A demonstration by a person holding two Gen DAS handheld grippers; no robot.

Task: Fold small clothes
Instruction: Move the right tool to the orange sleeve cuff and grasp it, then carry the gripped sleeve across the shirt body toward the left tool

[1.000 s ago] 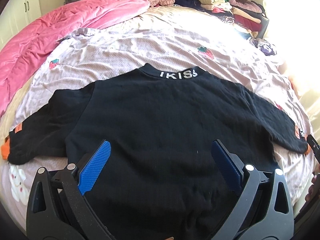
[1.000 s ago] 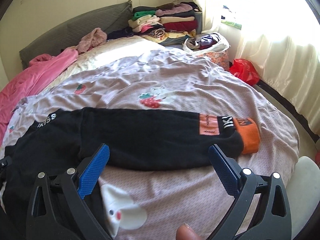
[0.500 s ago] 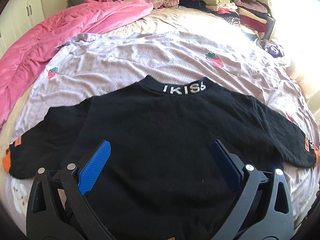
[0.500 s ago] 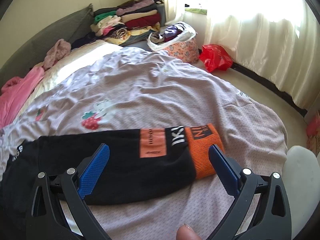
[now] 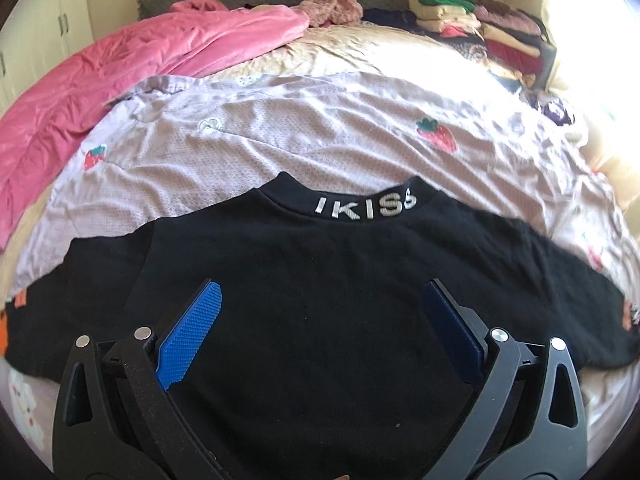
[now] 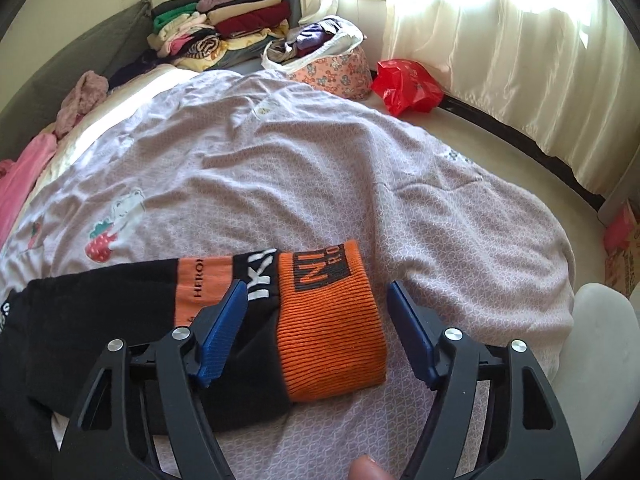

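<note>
The black sweatshirt (image 5: 320,304) lies spread flat, back up, on the lilac strawberry-print sheet (image 5: 320,136) of the bed, collar to the far side and a sleeve out to each side. My right gripper (image 6: 316,324) hangs over the right sleeve's end, its jaws just closing, with the orange ribbed cuff (image 6: 332,320) between the blue pads but not yet pinched. My left gripper (image 5: 322,332) stands wide open above the body of the garment, holding nothing.

To do this well, I judge I should take both layers of the cuff near its end, so the sleeve lifts as one piece. Then I carry it low across the chest, keeping the fold at the shoulder seam, while the left gripper is free to pin the body so it does not drag. The knit is soft and will likely bunch if pulled fast.

Nothing lies on the sweatshirt itself. A pink quilt (image 5: 120,64) sits at the far left, a stack of folded clothes (image 6: 216,32) at the far right corner, and a floral basket (image 6: 332,68) with a red bag (image 6: 408,86) on the floor beyond the bed, all well apart. A fingertip (image 6: 368,468) shows at the near edge of the right view.
</note>
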